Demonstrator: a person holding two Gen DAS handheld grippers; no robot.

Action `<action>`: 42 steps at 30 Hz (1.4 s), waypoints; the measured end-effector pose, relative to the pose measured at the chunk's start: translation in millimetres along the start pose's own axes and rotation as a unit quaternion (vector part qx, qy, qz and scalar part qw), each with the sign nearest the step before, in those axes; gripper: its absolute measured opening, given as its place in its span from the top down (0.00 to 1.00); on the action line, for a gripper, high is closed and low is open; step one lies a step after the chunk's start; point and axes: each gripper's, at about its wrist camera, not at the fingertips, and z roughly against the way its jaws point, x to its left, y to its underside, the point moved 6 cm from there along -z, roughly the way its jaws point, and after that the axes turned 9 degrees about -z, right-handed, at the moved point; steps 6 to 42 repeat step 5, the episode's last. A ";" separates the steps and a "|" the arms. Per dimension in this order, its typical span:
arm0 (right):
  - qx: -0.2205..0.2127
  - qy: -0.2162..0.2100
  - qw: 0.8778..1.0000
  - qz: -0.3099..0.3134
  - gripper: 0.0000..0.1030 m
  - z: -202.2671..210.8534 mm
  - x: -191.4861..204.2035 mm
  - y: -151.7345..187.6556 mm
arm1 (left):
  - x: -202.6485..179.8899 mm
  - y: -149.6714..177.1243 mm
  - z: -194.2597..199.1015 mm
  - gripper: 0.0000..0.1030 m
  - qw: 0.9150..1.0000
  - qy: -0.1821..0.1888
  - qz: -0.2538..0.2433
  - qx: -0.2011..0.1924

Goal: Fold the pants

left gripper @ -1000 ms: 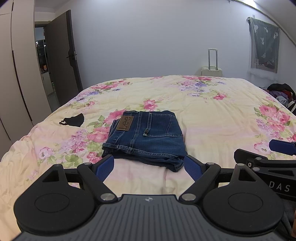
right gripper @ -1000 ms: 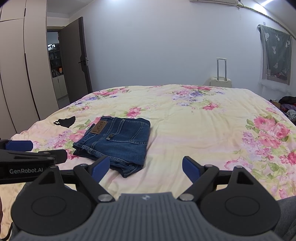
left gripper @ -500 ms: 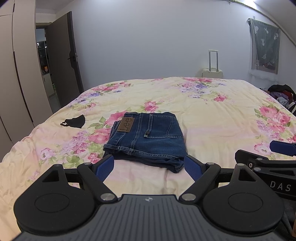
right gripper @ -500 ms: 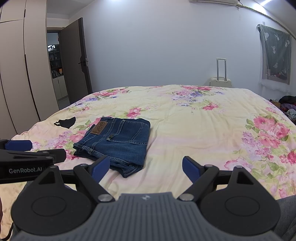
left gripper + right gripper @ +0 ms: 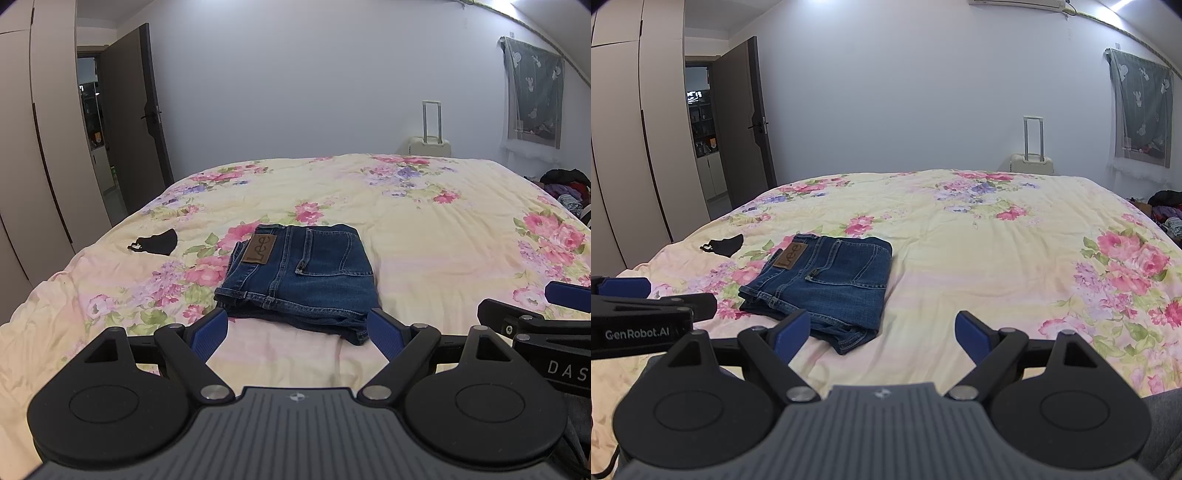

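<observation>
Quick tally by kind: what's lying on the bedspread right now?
Folded jeans: 1
Black face mask: 1
Total on the bedspread: 2

Black linkage tools, blue pads, silver screws, ribbed grey housings, "GenRobot.AI" lettering.

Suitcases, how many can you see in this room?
1. The cream suitcase stands against the far wall beyond the bed, handle raised, left of the curtain. Its lower part is hidden; others may be too.
</observation>
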 end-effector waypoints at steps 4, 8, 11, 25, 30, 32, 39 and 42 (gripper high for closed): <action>0.000 0.000 1.000 0.000 0.20 1.0 0.4 0.0 | -0.2 0.2 0.5 0.03 1.000 -0.001 -0.001 -0.001; 0.001 0.000 1.000 0.000 0.20 0.8 0.9 0.0 | 0.2 0.3 0.7 0.03 1.000 -0.001 0.000 -0.001; 0.001 0.000 1.000 0.000 0.20 0.8 0.9 0.0 | 0.2 0.3 0.7 0.03 1.000 -0.001 0.000 -0.001; 0.001 0.000 1.000 0.000 0.20 0.8 0.9 0.0 | 0.2 0.3 0.7 0.03 1.000 -0.001 0.000 -0.001; 0.001 0.000 1.000 0.000 0.20 0.8 0.9 0.0 | 0.2 0.3 0.7 0.03 1.000 -0.001 0.000 -0.001; 0.001 0.000 1.000 0.000 0.20 0.8 0.9 0.0 | 0.2 0.3 0.7 0.03 1.000 -0.001 0.000 -0.001; 0.001 0.000 1.000 0.000 0.20 0.8 0.9 0.0 | 0.2 0.3 0.7 0.03 1.000 -0.001 0.000 -0.001; 0.001 0.000 1.000 0.000 0.20 0.8 0.9 0.0 | 0.2 0.3 0.7 0.03 1.000 -0.001 0.000 -0.001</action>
